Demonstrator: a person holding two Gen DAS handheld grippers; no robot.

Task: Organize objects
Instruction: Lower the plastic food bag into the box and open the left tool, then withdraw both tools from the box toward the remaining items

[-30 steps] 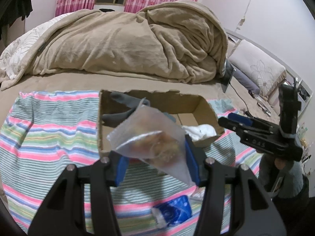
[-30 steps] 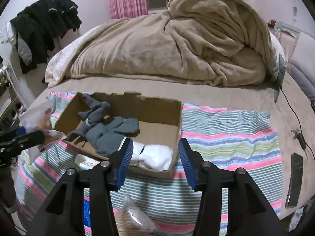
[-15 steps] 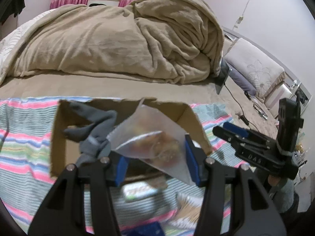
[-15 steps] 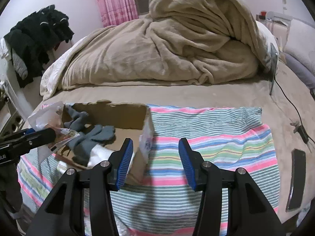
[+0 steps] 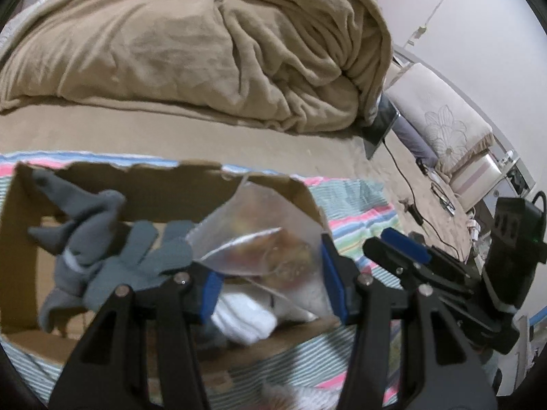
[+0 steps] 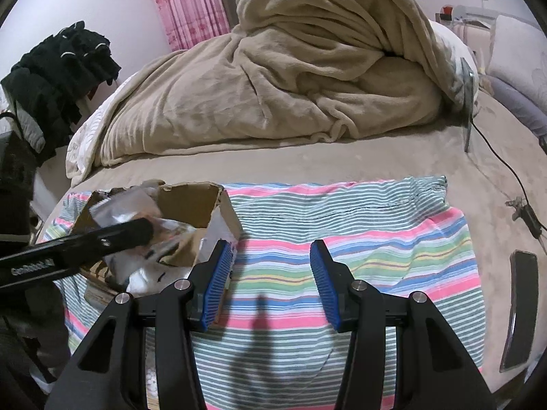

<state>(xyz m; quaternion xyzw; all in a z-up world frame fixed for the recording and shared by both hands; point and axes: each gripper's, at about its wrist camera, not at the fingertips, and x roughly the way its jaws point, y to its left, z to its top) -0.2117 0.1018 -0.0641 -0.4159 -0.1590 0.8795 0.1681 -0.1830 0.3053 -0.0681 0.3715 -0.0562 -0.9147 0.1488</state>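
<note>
- Left gripper pinches my clear crinkly plastic bag — hanging over the brown cardboard box, above grey gloves.
- Right gripper stands open, empty, over the striped cloth.
- Next, I judge — lower, then release.

Left tongs grip a clear bag over the cardboard box.
</note>
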